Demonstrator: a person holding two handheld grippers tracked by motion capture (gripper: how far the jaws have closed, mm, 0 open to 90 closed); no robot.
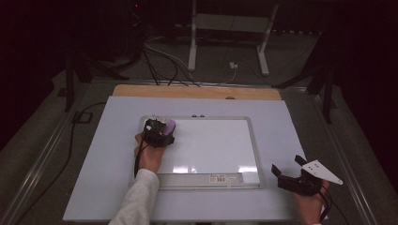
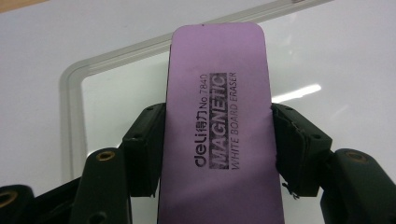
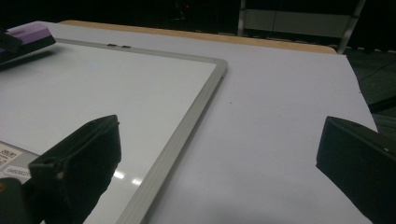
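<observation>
Eraser [image 2: 219,135], purple magnetic whiteboard type, sits clamped across its width between my left gripper [image 1: 158,132] jaws, both pads pressing its long edges in the left gripper view. In the high view it's at the upper left corner of the whiteboard [image 1: 211,150], center-left of the frame, right by the rounded frame corner.

Right gripper [image 1: 293,174] rests at lower right of the high view, off the board on the white table [image 1: 108,159], jaws spread wide w/ nothing between them.

Risks as I judge them:
1. Grip is on the smooth sides only, near the eraser's mid-length. If I push hard while wiping, it could pivot or slide out between the pads.
2. Board isn't held down by anything I can see. W/ my right gripper idle and well apart from it, a firm sideways stroke could shove the whole board across the table.
3. So close to the corner, the eraser's edge could catch the raised frame and get knocked askew.
4. Tilting the wrist would lift 1 side of the felt, so it'd skip spots. Can't tell from here whether the felt is flat on the surface.
</observation>
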